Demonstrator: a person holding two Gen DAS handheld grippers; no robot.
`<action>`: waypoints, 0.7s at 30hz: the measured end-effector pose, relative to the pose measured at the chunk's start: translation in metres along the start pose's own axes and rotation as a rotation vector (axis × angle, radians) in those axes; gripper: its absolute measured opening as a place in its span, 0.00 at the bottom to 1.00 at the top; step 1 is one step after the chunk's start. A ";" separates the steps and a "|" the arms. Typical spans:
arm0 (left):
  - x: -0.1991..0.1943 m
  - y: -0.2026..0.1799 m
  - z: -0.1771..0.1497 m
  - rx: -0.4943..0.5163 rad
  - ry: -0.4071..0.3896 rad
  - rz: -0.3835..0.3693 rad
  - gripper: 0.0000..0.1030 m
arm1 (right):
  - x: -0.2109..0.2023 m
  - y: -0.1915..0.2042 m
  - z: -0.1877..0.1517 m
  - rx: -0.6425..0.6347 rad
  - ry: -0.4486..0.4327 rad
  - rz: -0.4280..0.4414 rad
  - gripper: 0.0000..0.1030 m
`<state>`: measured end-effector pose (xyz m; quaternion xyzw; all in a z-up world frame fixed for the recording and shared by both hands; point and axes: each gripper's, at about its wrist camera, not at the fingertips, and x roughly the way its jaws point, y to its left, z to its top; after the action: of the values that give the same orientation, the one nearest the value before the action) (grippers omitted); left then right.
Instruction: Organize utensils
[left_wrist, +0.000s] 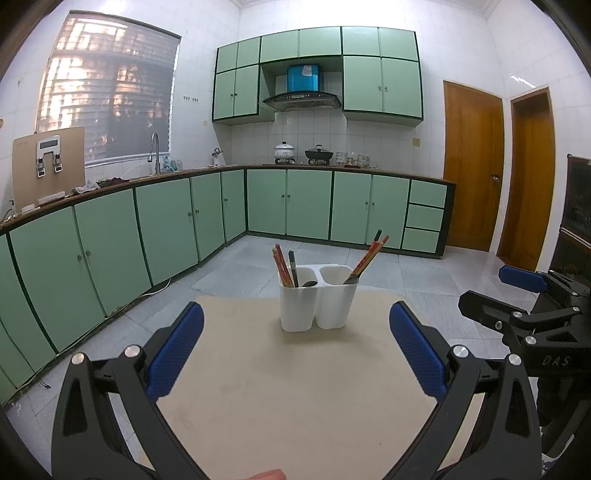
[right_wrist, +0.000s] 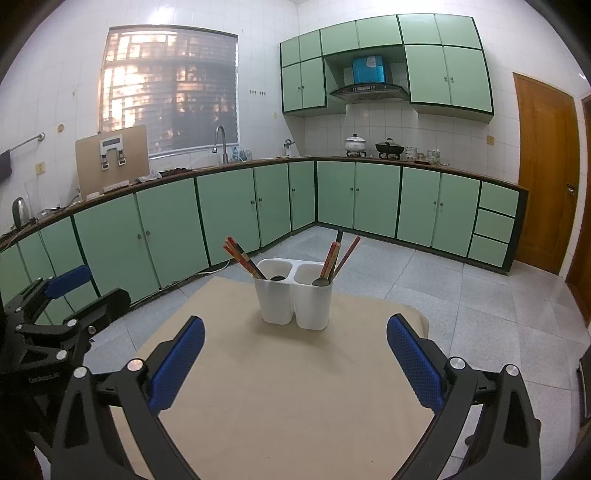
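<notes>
Home kitchen, green cabinets (left_wrist: 288, 201), range hood (left_wrist: 302, 99), sink faucet (left_wrist: 154, 151)

Utensils (left_wrist: 286, 267) in holder (left_wrist: 317, 306) on table (left_wrist: 295, 387)

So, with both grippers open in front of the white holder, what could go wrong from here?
1. The utensil holder looks light and stands free on the table; a sideways pull on the leaning chopsticks might tip it.
2. The spoon sits low among the chopsticks, so grasping it may drag them along.
3. The left gripper and right gripper are close and could collide.
</notes>
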<state>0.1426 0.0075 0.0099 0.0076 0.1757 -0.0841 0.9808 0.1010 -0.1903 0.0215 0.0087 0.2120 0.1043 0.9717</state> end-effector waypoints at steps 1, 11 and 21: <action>0.000 0.000 0.000 -0.001 0.000 -0.001 0.95 | 0.000 0.000 0.000 0.001 0.000 0.001 0.94; 0.001 0.000 0.001 -0.002 0.001 -0.001 0.95 | 0.001 0.000 -0.001 0.001 0.002 0.001 0.94; 0.001 0.001 0.001 -0.001 0.002 -0.002 0.95 | 0.002 -0.001 -0.001 0.001 0.003 0.001 0.94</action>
<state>0.1436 0.0080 0.0108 0.0068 0.1768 -0.0851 0.9805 0.1023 -0.1908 0.0197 0.0090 0.2136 0.1048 0.9712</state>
